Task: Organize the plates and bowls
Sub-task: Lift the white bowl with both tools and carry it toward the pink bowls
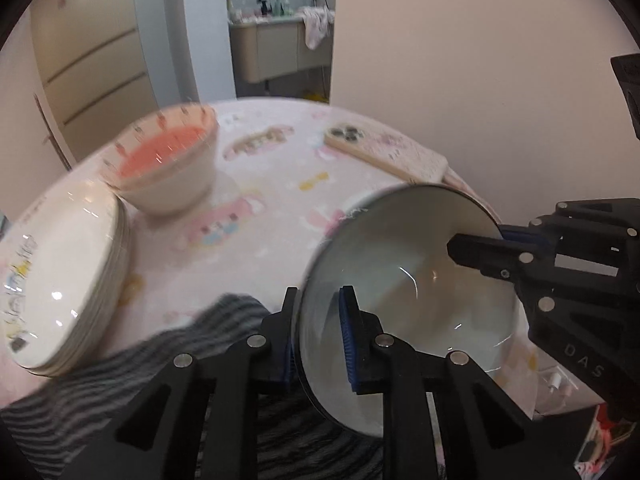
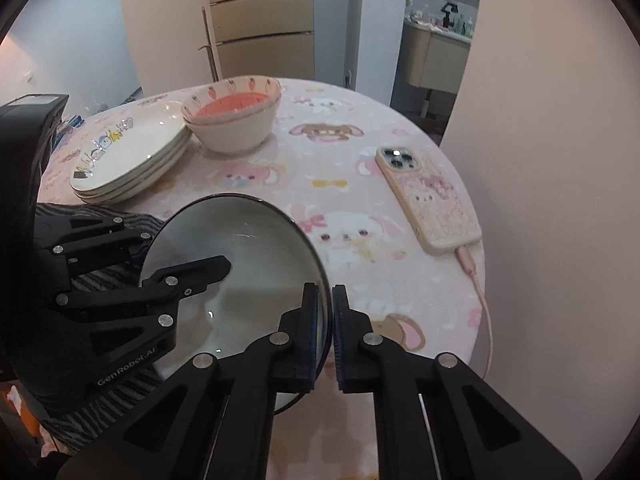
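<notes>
Jaws on my left gripper were nearly together, pinching the near-left rim of the grey-rimmed bowl, one pad inside the wall and one outside. My right gripper had its jaws pressed almost flat together on the same bowl's opposite rim, again with the wall between the pads. Both grippers pointed steeply down toward the table, meeting across the bowl from either side, so I had it clamped at two points near the table's near edge. I could not tell whether its base touched the cloth, since the fingers and the bowl's own wall hid it.

Far left on the table sat a stack of white plates, and just beside it, to the right, two nested bowls with pink insides. A phone in a pink case lay well apart on the right, its cable running off the near edge. Striped grey cloth lay near the left gripper, partly cut off. The left wrist view was blurred toward the far dishes.
</notes>
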`<state>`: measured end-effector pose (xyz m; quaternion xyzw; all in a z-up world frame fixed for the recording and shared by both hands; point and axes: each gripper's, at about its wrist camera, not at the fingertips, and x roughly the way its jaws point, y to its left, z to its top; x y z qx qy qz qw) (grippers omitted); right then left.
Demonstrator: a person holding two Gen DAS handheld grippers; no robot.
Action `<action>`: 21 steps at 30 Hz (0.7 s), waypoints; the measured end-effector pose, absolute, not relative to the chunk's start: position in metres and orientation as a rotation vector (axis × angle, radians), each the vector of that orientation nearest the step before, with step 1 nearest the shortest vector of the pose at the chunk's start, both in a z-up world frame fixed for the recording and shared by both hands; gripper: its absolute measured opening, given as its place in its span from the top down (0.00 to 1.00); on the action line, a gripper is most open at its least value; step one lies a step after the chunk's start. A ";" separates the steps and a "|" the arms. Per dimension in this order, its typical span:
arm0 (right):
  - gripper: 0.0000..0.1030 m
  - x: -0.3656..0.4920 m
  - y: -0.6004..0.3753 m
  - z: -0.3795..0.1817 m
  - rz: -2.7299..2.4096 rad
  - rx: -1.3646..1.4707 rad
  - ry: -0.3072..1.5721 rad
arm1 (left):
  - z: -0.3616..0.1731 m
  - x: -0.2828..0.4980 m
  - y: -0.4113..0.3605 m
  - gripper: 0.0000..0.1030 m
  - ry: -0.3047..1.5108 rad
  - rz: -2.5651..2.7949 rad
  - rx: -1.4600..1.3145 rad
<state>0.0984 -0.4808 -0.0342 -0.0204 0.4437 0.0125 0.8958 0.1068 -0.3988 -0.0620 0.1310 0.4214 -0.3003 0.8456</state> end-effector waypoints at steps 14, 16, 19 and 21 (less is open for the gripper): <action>0.93 0.098 -0.447 0.013 0.080 -0.065 0.764 | 0.011 0.101 -0.361 0.83 0.666 -0.565 0.250; 0.93 0.099 -0.442 0.018 0.083 -0.071 0.748 | 0.016 0.098 -0.357 0.83 0.650 -0.559 0.246; 0.93 0.100 -0.435 0.025 0.090 -0.077 0.733 | 0.023 0.098 -0.350 0.83 0.633 -0.547 0.245; 0.93 0.101 -0.430 0.029 0.092 -0.079 0.724 | 0.026 0.102 -0.346 0.83 0.628 -0.543 0.243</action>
